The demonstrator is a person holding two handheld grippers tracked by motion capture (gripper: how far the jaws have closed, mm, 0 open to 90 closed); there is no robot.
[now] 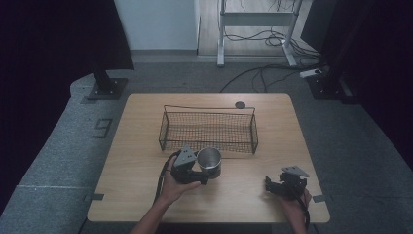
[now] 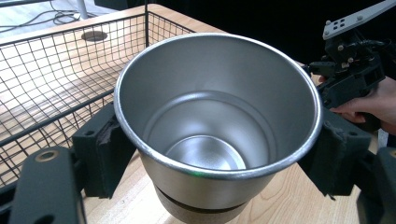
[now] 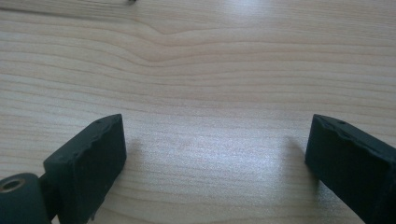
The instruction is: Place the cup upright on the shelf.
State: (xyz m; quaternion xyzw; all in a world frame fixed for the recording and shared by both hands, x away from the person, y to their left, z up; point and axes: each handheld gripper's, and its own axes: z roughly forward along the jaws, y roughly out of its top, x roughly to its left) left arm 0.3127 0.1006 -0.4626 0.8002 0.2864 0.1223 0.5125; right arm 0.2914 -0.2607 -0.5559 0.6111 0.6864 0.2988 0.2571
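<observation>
A stainless steel cup stands upright on the wooden surface, a little toward 7 o'clock of its centre and just in front of the wire mesh basket. The cup is a plain, brushed-metal tumbler with a rolled rim, walls that taper slightly toward the base, a stepped inner wall, a shiny flat bottom and a dark band around its foot. It is empty inside.

The left claw is clenched on the cup: in the left gripper view its two black jaws press against opposite sides of the cup just below the rim, at 9 and 3 o'clock of the cup. The person's left hand holds this claw from the 6 o'clock side.

The basket is a black, rectangular, open-topped wire frame sitting at the middle of the surface, toward 12 o'clock; its interior looks empty. A small dark round grommet lies in the surface just beyond the basket's far rim, near 1 o'clock.

The right claw rests near the 5 o'clock corner of the surface, well apart from the cup, held by the right hand. In the right gripper view its jaws stand wide apart, released, with bare wood grain between them.
</observation>
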